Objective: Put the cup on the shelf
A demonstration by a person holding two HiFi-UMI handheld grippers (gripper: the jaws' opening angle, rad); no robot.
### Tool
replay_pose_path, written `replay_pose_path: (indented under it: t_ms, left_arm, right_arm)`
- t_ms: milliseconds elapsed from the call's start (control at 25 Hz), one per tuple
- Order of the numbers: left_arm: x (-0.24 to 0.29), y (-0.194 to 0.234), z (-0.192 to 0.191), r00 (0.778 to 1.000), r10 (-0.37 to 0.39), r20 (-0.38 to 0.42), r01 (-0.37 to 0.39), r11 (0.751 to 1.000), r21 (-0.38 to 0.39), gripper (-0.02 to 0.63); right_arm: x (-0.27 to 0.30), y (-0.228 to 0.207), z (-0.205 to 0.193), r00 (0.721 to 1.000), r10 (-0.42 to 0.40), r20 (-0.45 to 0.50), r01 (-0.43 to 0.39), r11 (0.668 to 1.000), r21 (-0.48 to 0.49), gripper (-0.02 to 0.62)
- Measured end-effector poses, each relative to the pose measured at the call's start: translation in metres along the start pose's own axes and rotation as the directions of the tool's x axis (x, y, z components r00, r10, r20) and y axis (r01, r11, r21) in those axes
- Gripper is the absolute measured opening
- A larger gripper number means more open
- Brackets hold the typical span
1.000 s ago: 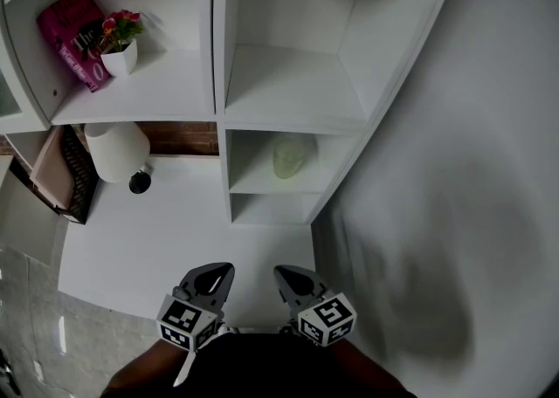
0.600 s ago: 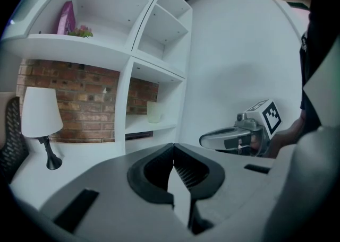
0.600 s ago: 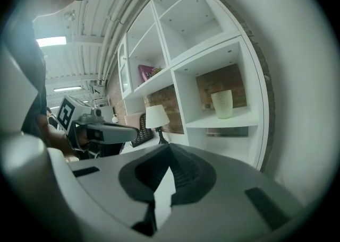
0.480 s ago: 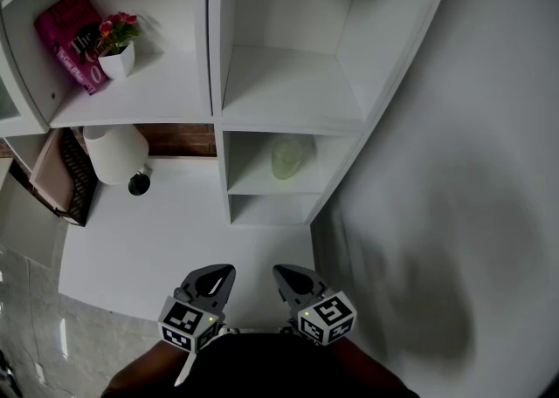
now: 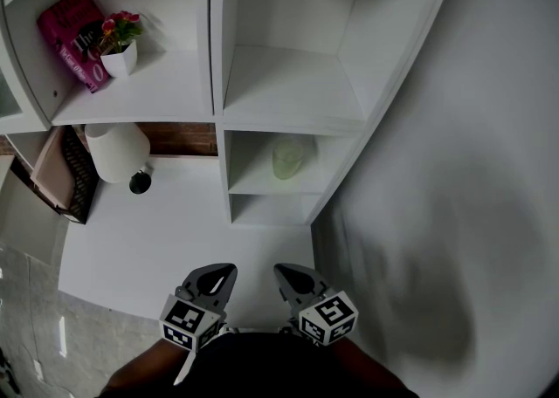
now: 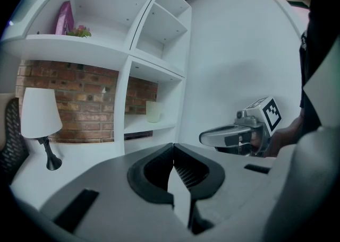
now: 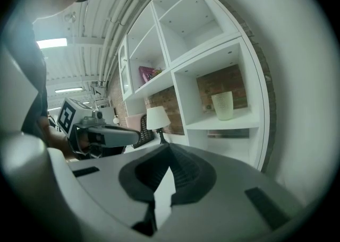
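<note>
A pale, translucent green cup (image 5: 288,158) stands upright on a low shelf of the white shelving unit (image 5: 218,56); it also shows in the left gripper view (image 6: 153,111) and the right gripper view (image 7: 222,105). Both grippers hang side by side near the front edge of the white table, well short of the shelf. My left gripper (image 5: 216,272) is shut with nothing in it, jaws meeting tip to tip (image 6: 173,146). My right gripper (image 5: 289,271) is likewise shut and empty (image 7: 169,146). Neither touches the cup.
A white table lamp (image 5: 116,152) stands at the back left of the table (image 5: 148,239). A pink book (image 5: 73,37) and a small potted flower (image 5: 120,43) sit on the upper left shelf. A dark woven chair (image 5: 77,176) stands at the left, a white wall (image 5: 454,169) at the right.
</note>
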State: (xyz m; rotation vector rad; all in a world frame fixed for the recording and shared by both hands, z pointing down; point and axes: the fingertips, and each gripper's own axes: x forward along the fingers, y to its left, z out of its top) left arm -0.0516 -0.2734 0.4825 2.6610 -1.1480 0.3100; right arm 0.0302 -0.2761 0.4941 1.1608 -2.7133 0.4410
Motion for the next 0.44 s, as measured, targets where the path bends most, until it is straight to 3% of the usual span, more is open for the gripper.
replay_pose_path:
  t_ms: [440]
  left_arm:
    - [0.0017,-0.0052,0.0014,1.000,-0.008,0.000,0.008,1.000,0.004,0.006]
  right_arm:
    - [-0.0043,-0.0014,-0.0005,1.000,-0.007,0.000,0.007,1.000,-0.004,0.003]
